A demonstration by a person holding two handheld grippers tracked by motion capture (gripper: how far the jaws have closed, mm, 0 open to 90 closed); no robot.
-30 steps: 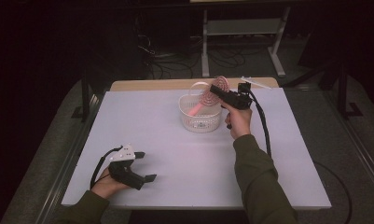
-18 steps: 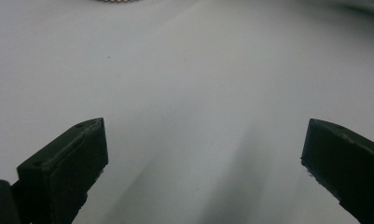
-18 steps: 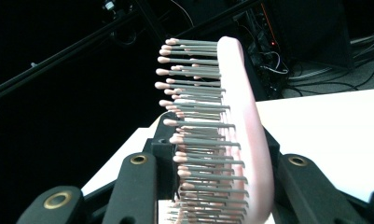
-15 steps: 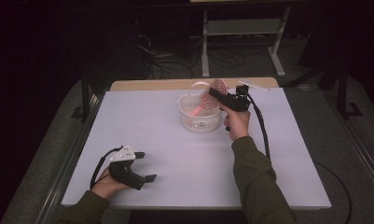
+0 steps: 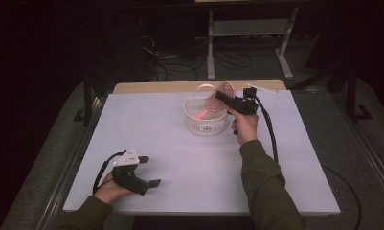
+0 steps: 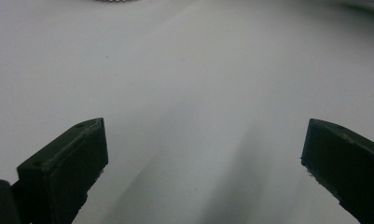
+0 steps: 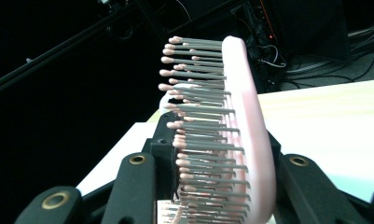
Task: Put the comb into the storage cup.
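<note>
A pink hairbrush (image 5: 223, 91) with grey pink-tipped bristles hangs tilted over a white slotted basket (image 5: 206, 125) at the back middle of the table. Its handle slants down into the basket. My right gripper (image 5: 221, 97) is shut on the brush head, just above the basket's right rim. In the right gripper view the hairbrush (image 7: 243, 121) stands upright between the two black jaws of my right gripper (image 7: 217, 161), bristles facing left. My left gripper (image 5: 152, 170) rests on the table at the front left, open and holding nothing. The left gripper view has the jaws of my left gripper (image 6: 203, 154) wide apart over bare white tabletop.
The white tabletop (image 5: 180, 153) spreads between the two hands. A wooden strip (image 5: 156, 86) runs along the far edge, with a thin white stick (image 5: 264, 88) at its right end. A black cable (image 5: 271, 134) trails from the right gripper. Dark floor, cables and a stand lie beyond.
</note>
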